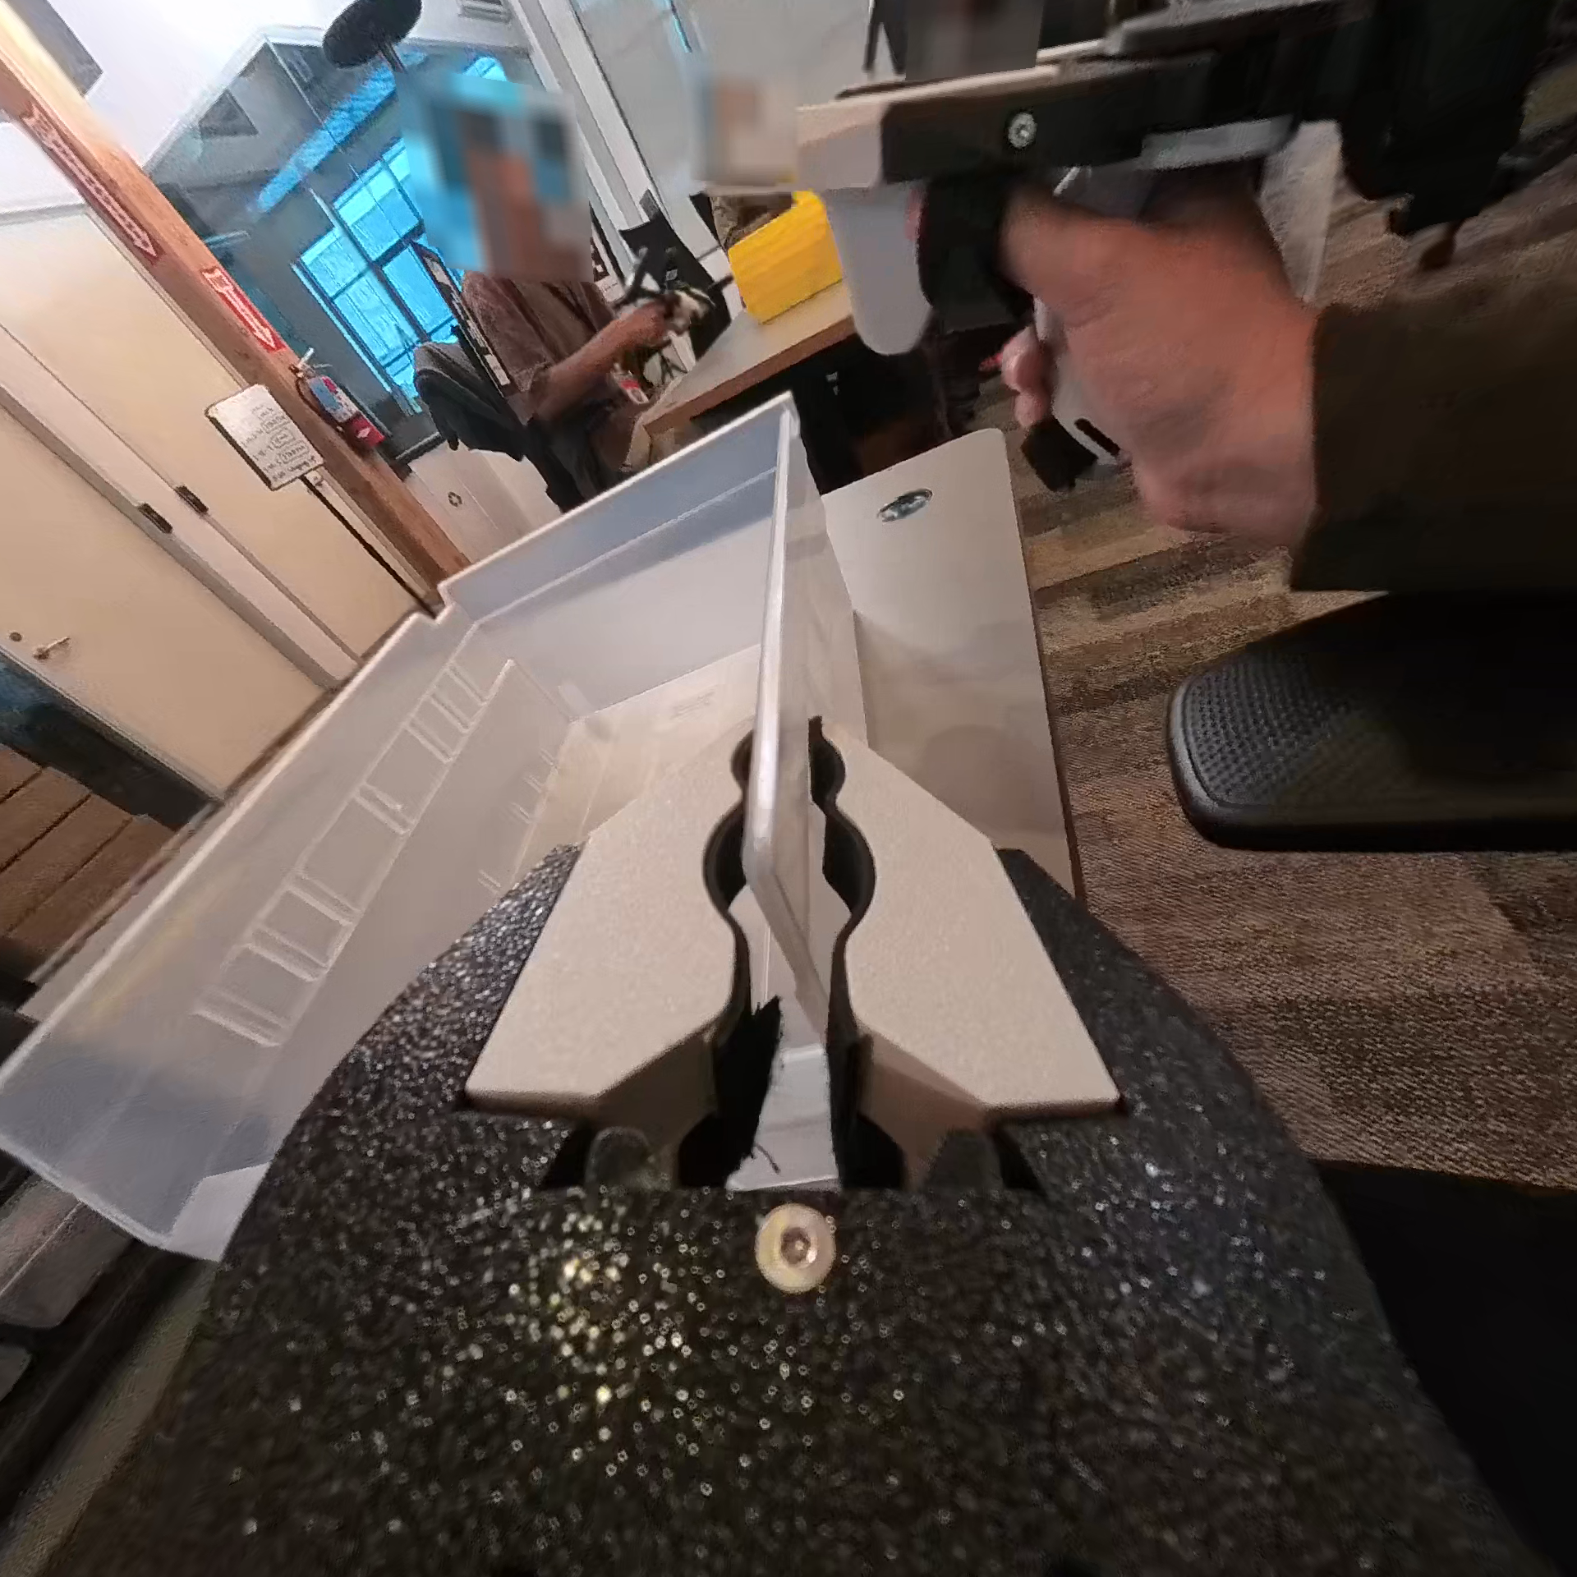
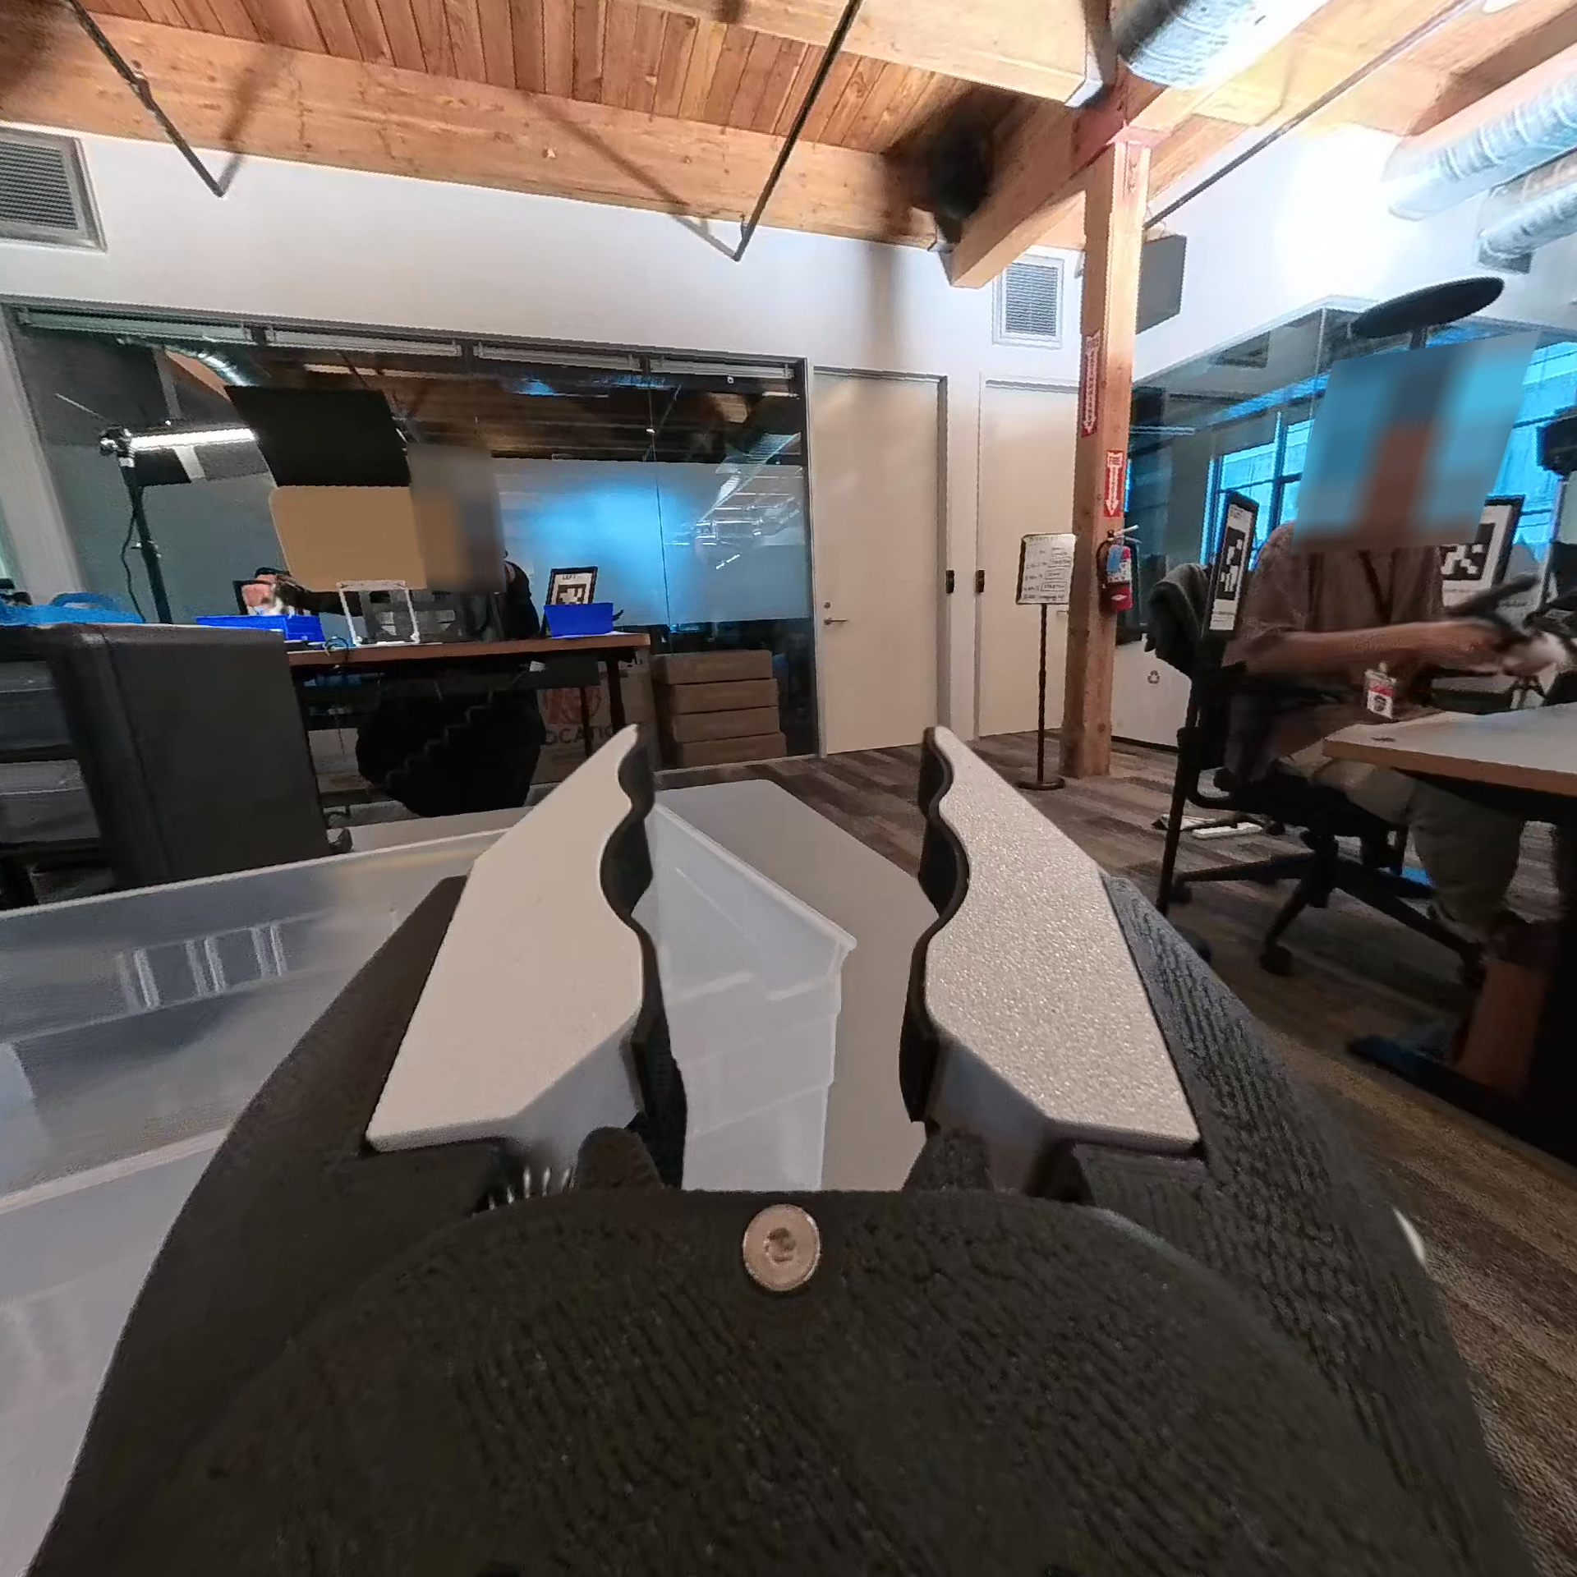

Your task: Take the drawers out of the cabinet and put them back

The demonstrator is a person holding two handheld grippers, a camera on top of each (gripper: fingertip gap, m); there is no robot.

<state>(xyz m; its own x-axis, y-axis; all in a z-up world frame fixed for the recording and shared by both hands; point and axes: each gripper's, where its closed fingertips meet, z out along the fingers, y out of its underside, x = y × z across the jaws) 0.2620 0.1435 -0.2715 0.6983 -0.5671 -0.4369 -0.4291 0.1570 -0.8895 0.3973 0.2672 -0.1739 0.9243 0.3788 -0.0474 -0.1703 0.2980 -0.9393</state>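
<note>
Office carpet below; left tool (image 1: 789, 862) is clamped on the translucent white plastic drawer's (image 1: 358, 853) side wall, right tool (image 2: 781, 862) hangs spread and empty above it. Keep the drawer level; bring the right tool onto the rim before moving, I'd say.

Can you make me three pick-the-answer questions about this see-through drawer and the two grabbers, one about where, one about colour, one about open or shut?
1. Where does the left gripper grip the drawer?
A. its thin side wall
B. its floor
C. nowhere

2. What colour is the bin on the far table?
A. red
B. yellow
C. green

3. How is the right gripper?
A. shut on the drawer
B. shut on nothing
C. open

Answers:
1 A, the wall's edge runs between its fingers.
2 B, it is bright yellow beside the hand that holds the other gripper.
3 C, its fingers stand wide apart with nothing pinched.
</note>
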